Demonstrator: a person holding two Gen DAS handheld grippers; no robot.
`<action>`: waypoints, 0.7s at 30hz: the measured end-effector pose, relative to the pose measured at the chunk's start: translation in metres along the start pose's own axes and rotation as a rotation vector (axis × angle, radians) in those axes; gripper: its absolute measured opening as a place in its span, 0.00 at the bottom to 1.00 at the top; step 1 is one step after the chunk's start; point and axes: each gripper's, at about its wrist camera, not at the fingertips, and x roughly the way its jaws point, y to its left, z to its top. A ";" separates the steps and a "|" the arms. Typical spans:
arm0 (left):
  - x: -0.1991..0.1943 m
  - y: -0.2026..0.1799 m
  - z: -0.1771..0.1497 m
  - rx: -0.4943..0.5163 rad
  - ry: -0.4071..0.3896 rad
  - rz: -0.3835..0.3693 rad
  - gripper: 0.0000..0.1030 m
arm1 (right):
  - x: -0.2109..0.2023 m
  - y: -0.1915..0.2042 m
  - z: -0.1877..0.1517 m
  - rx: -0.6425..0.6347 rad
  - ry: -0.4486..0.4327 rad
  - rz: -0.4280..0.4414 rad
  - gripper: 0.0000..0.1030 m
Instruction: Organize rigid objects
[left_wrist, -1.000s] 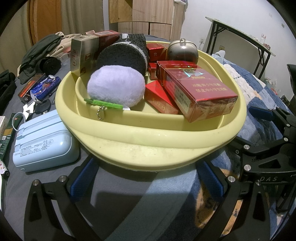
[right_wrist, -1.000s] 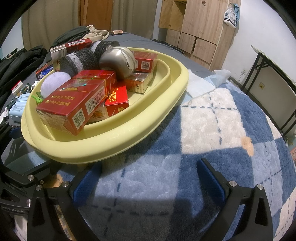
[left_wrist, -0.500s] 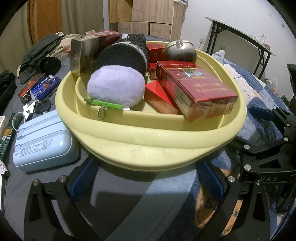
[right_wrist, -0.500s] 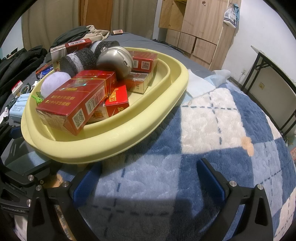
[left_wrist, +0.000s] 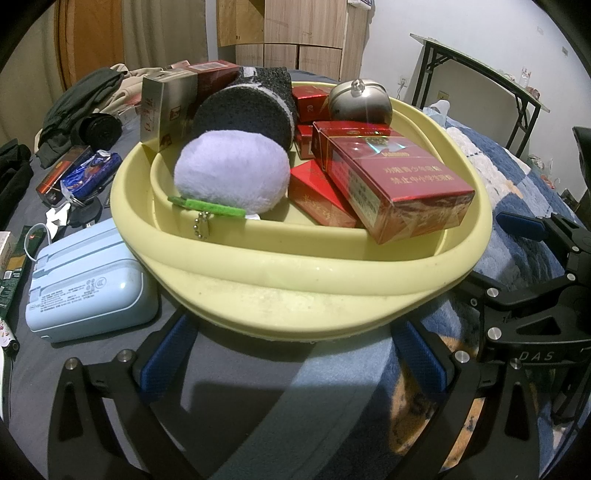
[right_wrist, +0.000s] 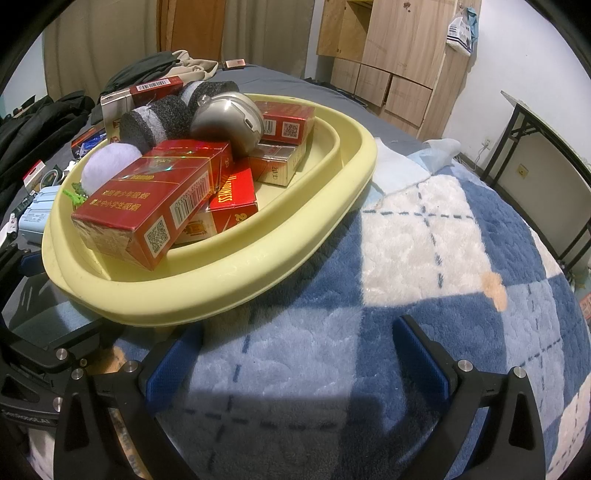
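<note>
Basin (left_wrist: 295, 273), pale yellow and oval, is seen resting on the bed, its near rim just beyond the left gripper (left_wrist: 291, 354), whose blue-padded fingers (left_wrist: 166, 354) are spread wide apart with nothing between them. Inside the basin a lilac plush ball (left_wrist: 231, 171) with a green tag (left_wrist: 207, 206) and short bead chain is lodged at the near left; a rolled dark grey sock (left_wrist: 247, 110) lies behind it. A large red cigarette carton (left_wrist: 391, 181) is propped at the near right on flatter red packs (left_wrist: 317, 195), one corner overhanging the inner ledge. A round silver metal pot (left_wrist: 360, 101) sits at the far right, touching the carton's far end. A silver-fronted carton (left_wrist: 166, 107) stands upright at the far left rim. Outside, just left of the basin, a light blue case (left_wrist: 88, 284) is noted on the grey sheet, with a blue snack wrapper (left_wrist: 90, 171) and dark clothing (left_wrist: 81, 107) farther left. From the right wrist view the right gripper (right_wrist: 295, 362) is held over the blue-and-white checked blanket (right_wrist: 443, 258), its fingers likewise parted and empty, the basin lying to its far left. A black-legged table (right_wrist: 546, 147) stands by the right wall.
</note>
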 end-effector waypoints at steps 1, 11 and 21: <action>0.000 0.000 0.000 0.001 0.000 0.001 1.00 | 0.000 0.000 0.000 0.000 0.000 0.000 1.00; -0.001 0.001 -0.001 0.001 0.001 0.001 1.00 | -0.007 0.011 -0.002 -0.003 -0.001 -0.006 1.00; -0.003 0.003 -0.002 0.001 0.001 0.001 1.00 | -0.009 0.011 -0.002 0.000 -0.001 -0.004 1.00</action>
